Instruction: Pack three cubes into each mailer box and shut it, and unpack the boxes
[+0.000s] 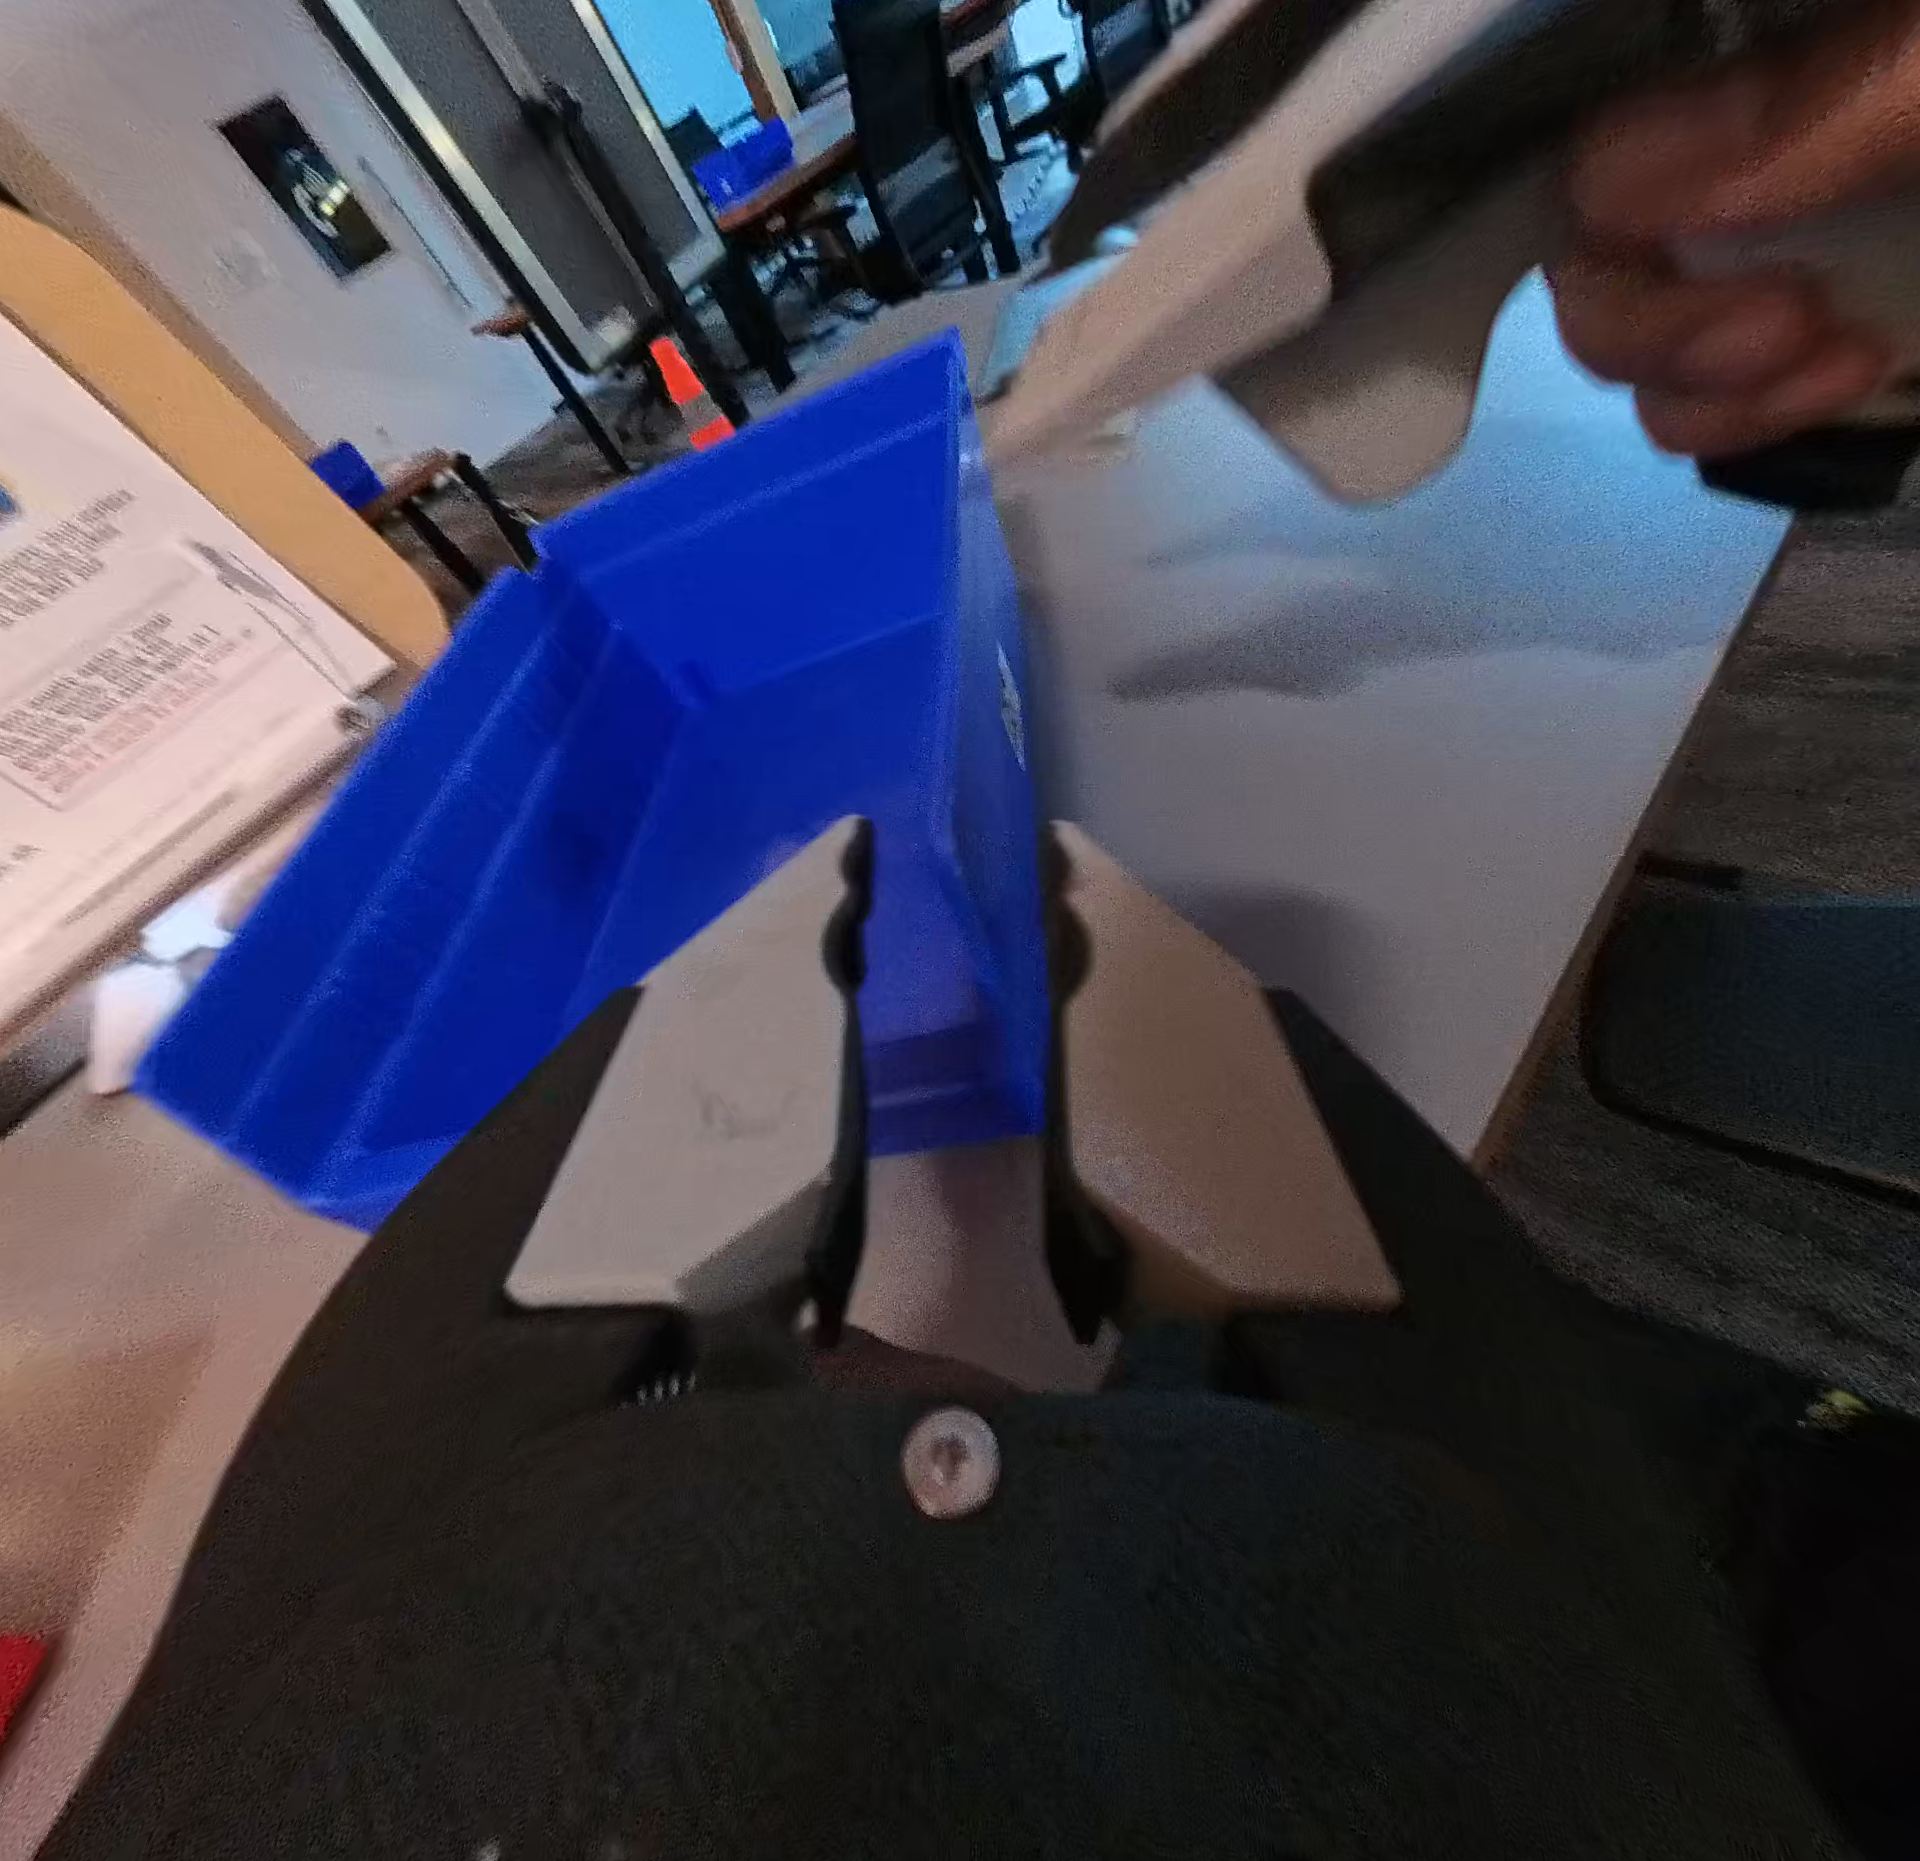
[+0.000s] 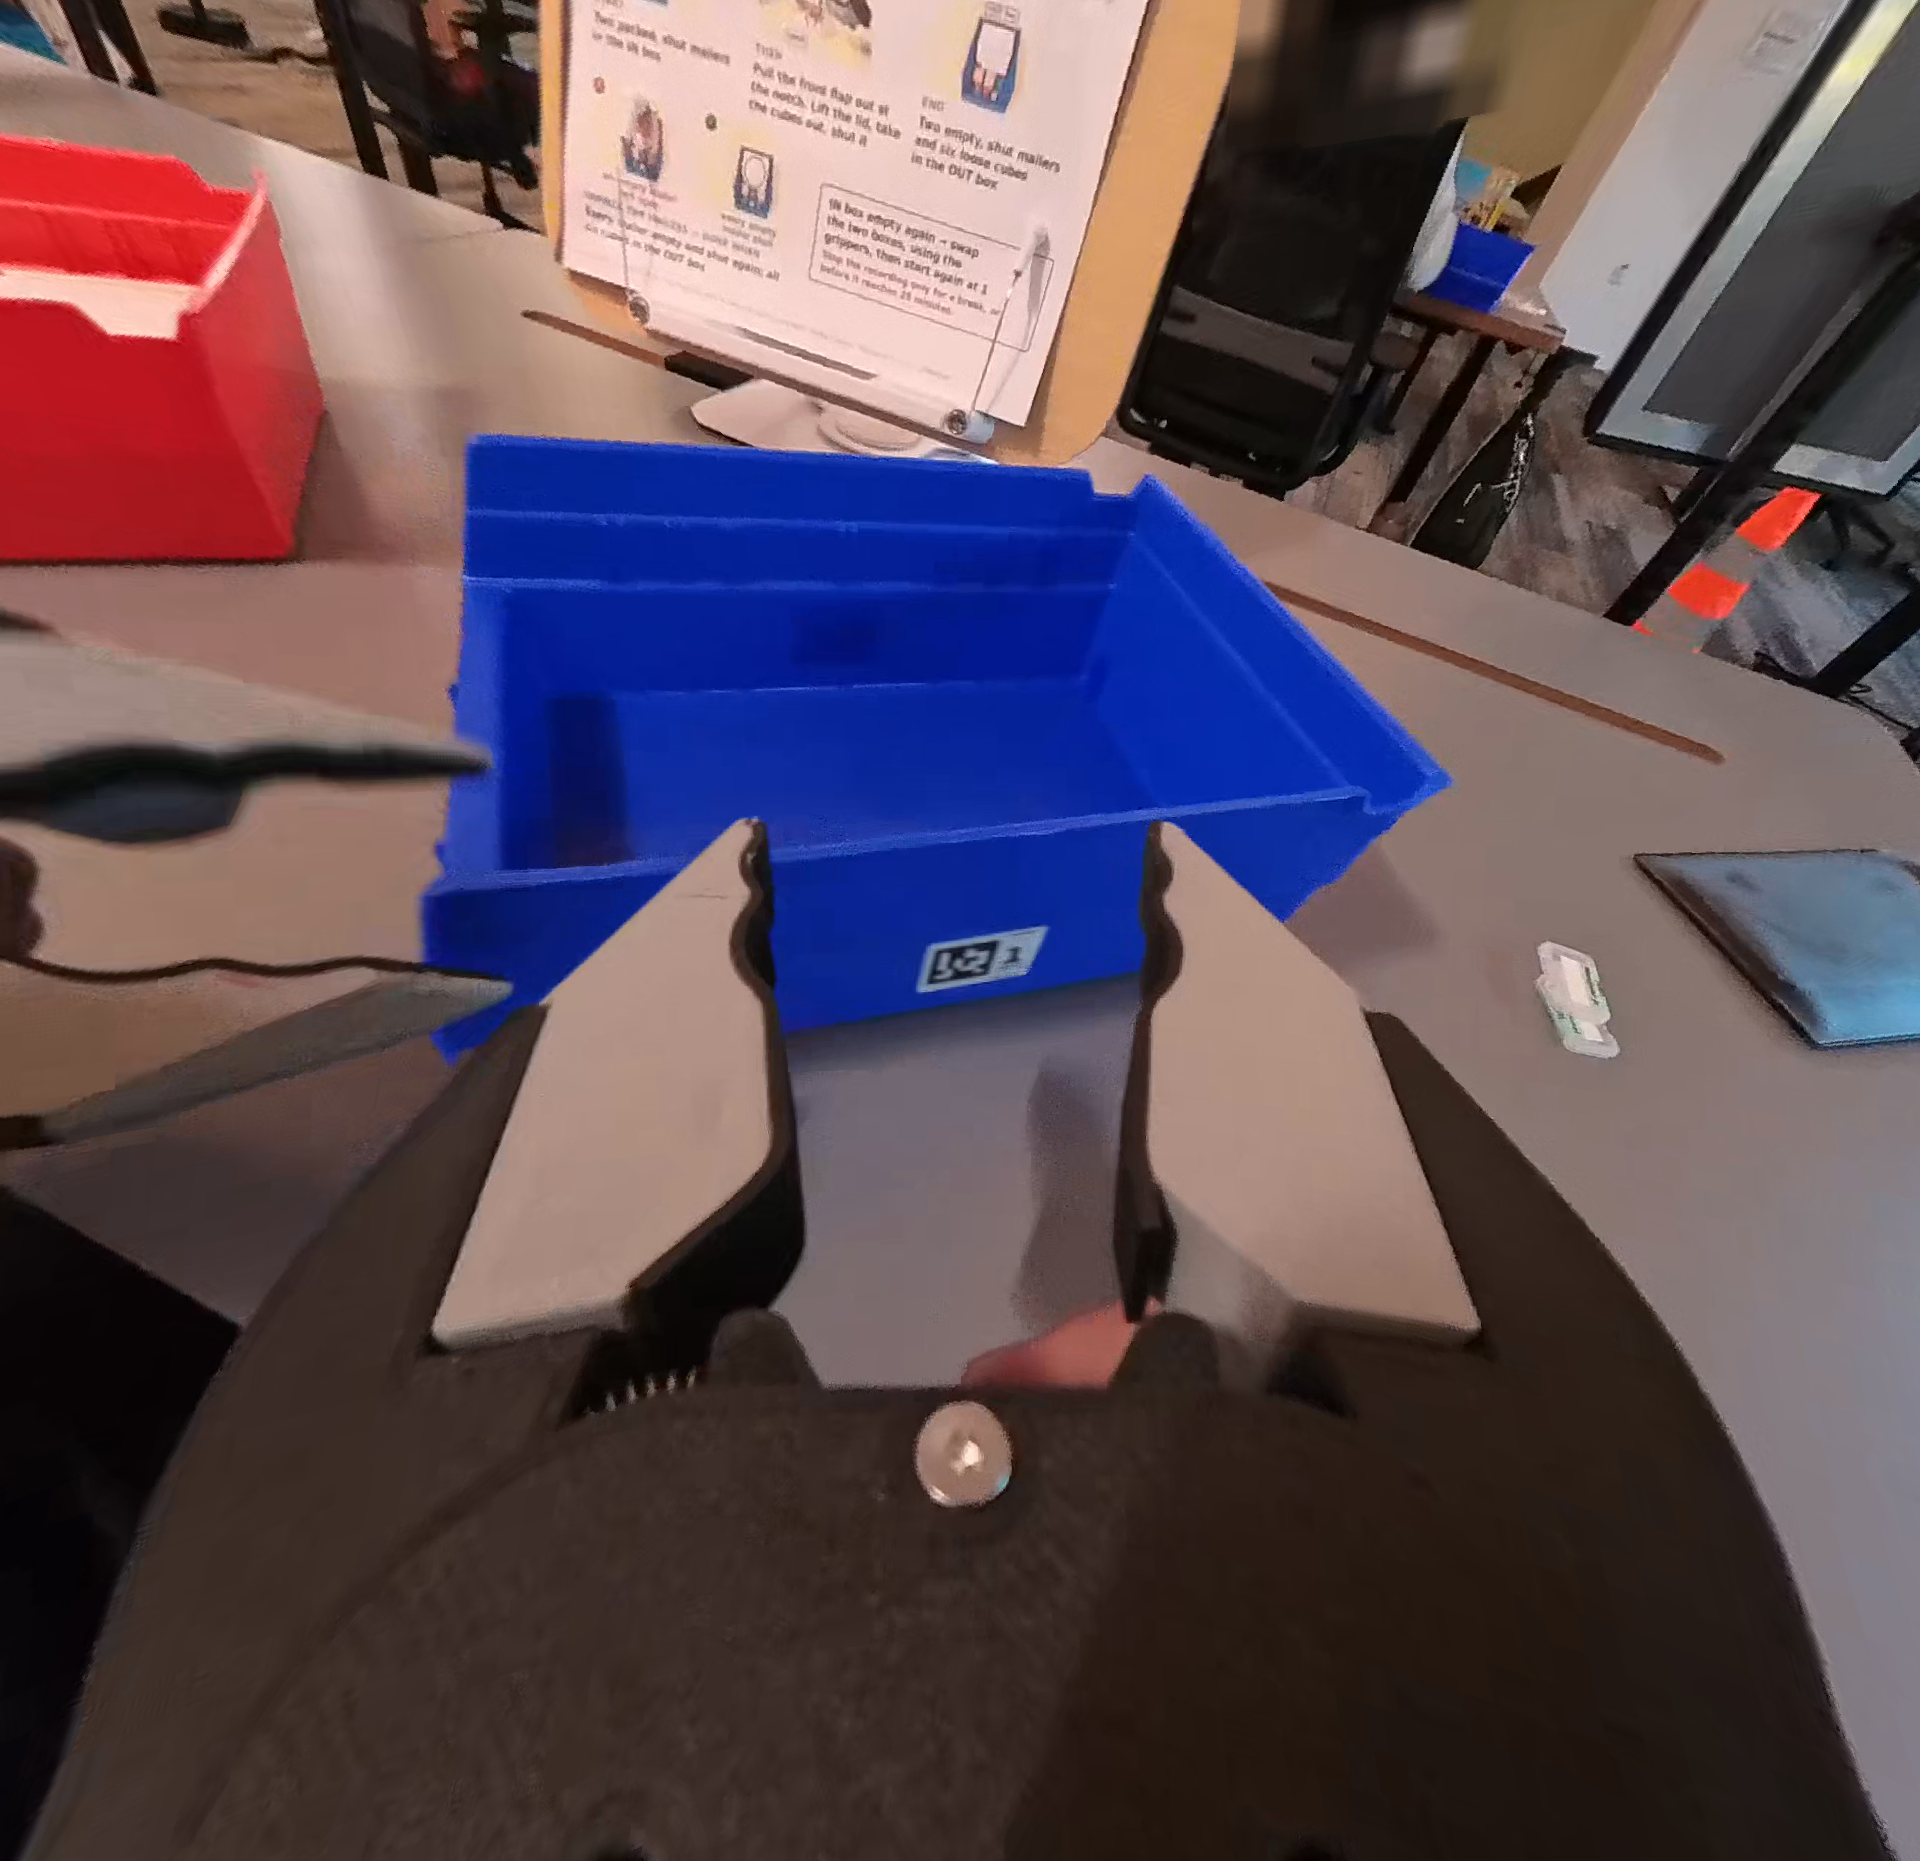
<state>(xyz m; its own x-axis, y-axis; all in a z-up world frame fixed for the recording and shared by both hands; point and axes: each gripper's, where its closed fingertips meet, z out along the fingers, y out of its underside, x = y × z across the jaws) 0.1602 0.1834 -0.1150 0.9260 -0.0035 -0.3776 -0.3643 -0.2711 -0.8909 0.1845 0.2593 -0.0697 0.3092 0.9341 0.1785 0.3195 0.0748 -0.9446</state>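
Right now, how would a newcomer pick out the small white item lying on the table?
Start at the blue bin mid-table. Look right, towards the dark flat pad. The small white clip-like piece lies loose just left of that pad, the only pale thing on that grey stretch.

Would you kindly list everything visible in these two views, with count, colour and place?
Blue bin: one, blue, middle of the table, nothing visible inside.
Red bin: one, red, far left on the table.
Instruction sheet: one, white, on a tan board behind the blue bin.
Dark flat pad: one, black, right of the blue bin.
Small clear packet: one, whitish, beside the pad.
Table: one, grey.
Orange cone: one, on the floor beyond the table.
Chairs: several, black, in the background.
Left gripper: one, black and grey, open, empty.
Right gripper: one, black and grey, open, empty.
Hand: one, holding the right gripper.
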